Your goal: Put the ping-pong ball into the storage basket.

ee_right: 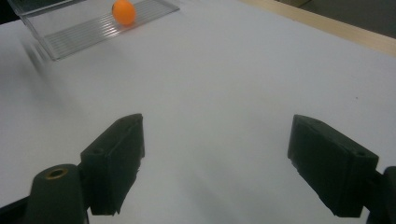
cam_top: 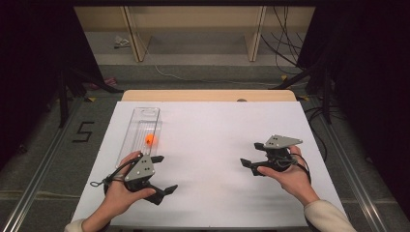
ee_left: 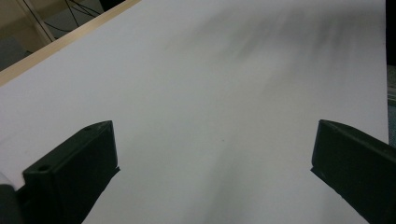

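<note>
Orange ball (cam_top: 151, 140) sits in clear tray (cam_top: 145, 114), far left of table (cam_top: 217, 140). Left gripper (cam_top: 166, 173) and right gripper (cam_top: 250, 154): jaws wide, empty. Your risk: ball looks free on ribbed floor, maybe rolls if you nudge tray or pinch off-centre.

Right gripper view: the clear tray (ee_right: 88, 28) is cut off by the top and left edges; its ridges and the orange ball (ee_right: 124, 11) are blurred. High view: the tray's near end lies hidden behind the left gripper (cam_top: 162, 174); both forearms are cut off by the bottom edge.
</note>
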Demonstrator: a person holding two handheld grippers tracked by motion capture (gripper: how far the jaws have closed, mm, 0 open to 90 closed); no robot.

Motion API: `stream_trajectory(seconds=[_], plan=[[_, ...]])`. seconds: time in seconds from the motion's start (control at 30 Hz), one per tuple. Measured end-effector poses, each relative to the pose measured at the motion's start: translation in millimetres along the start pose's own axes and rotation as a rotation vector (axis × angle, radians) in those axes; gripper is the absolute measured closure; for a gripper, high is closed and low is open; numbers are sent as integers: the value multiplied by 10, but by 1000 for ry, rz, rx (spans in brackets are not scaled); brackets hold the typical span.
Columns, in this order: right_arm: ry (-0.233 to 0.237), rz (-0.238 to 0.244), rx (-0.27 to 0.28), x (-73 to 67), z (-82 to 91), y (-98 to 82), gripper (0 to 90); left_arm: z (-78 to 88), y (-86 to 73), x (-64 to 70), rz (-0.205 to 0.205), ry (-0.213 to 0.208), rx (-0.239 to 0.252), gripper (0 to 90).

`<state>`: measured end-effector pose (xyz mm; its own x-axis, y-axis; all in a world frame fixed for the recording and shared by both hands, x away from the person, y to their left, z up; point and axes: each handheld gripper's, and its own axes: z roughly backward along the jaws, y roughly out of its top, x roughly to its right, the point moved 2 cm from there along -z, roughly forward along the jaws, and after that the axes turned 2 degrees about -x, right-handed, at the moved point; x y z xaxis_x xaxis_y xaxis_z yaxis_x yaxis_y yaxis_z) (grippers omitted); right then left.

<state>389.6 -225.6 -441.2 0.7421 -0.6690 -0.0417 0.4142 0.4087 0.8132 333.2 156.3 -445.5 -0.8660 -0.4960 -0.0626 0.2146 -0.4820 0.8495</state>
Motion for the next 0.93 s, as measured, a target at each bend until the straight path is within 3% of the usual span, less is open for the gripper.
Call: stream_trajectory(seconds=[0.43, 0.93], plan=[[-5, -20, -2, 5, 133, -141, 191, 2, -1, -5, 3, 3, 0, 0], [-9, -16, -3, -1, 138, -165, 189, 6, 1, -14, 5, 6, 4, 0]])
